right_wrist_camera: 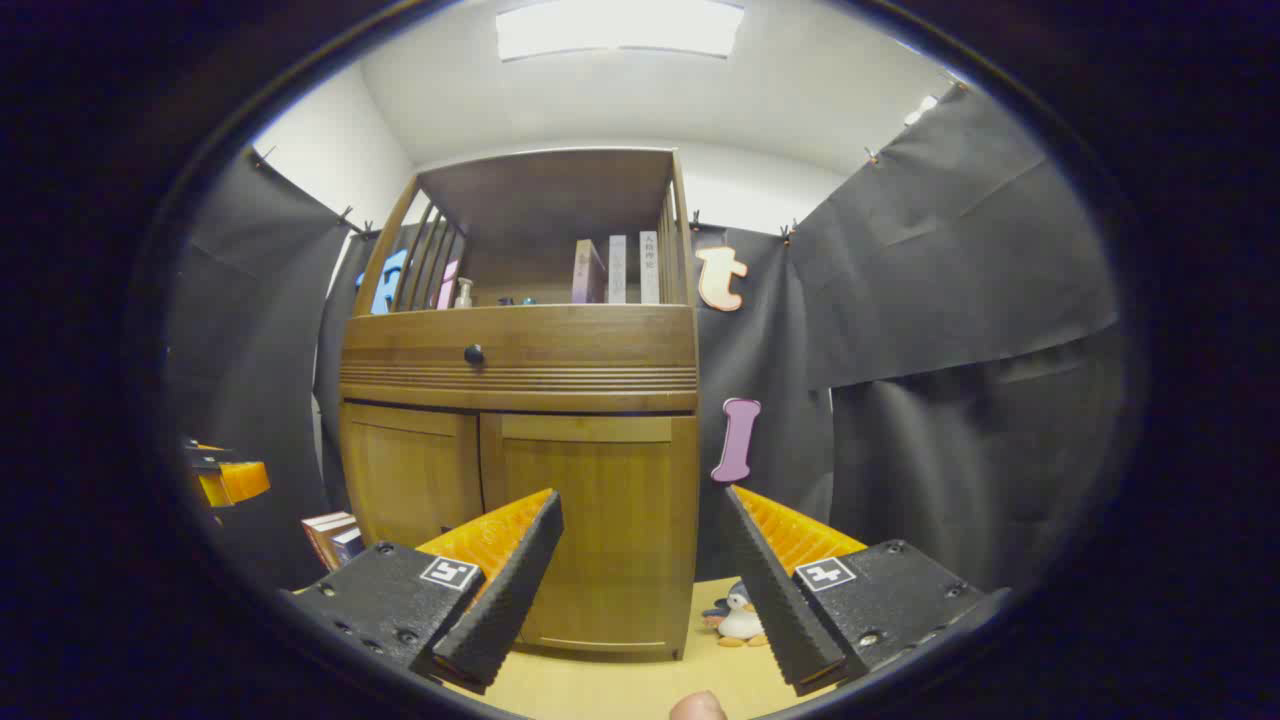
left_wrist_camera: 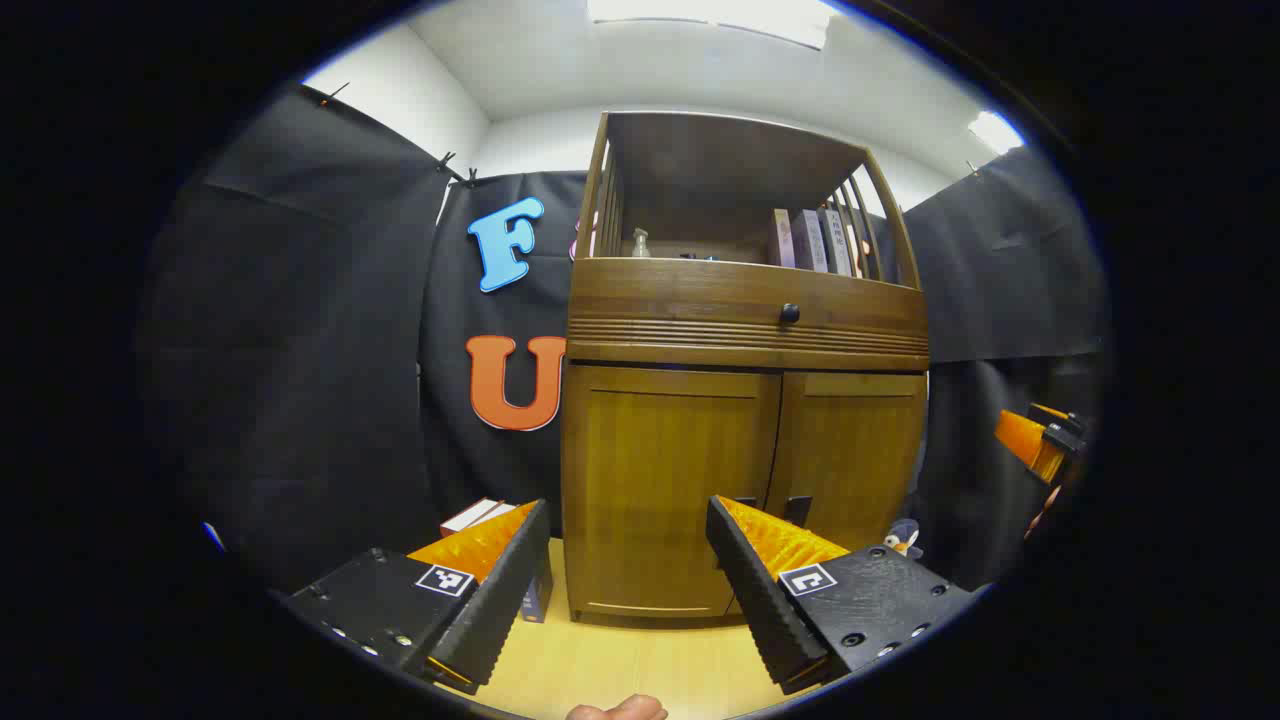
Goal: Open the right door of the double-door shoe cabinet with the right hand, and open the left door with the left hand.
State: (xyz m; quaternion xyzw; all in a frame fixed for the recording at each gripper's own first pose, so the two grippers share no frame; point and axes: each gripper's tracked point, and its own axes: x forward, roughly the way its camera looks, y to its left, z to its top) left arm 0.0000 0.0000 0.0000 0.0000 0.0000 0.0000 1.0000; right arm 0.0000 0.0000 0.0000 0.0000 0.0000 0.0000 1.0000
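Shoe cabinet (left_wrist_camera: 745,400) upright on pale floor (left_wrist_camera: 640,665), dead ahead. Left door (left_wrist_camera: 665,490) and right door (right_wrist_camera: 590,530) both closed. Left gripper (left_wrist_camera: 628,520) spread wide, holding nothing — short of the left door. Right gripper (right_wrist_camera: 643,510) likewise wide apart, empty, facing the right door. Penguin toy (right_wrist_camera: 738,615) by the cabinet's right corner; books (right_wrist_camera: 612,270) on top shelf.
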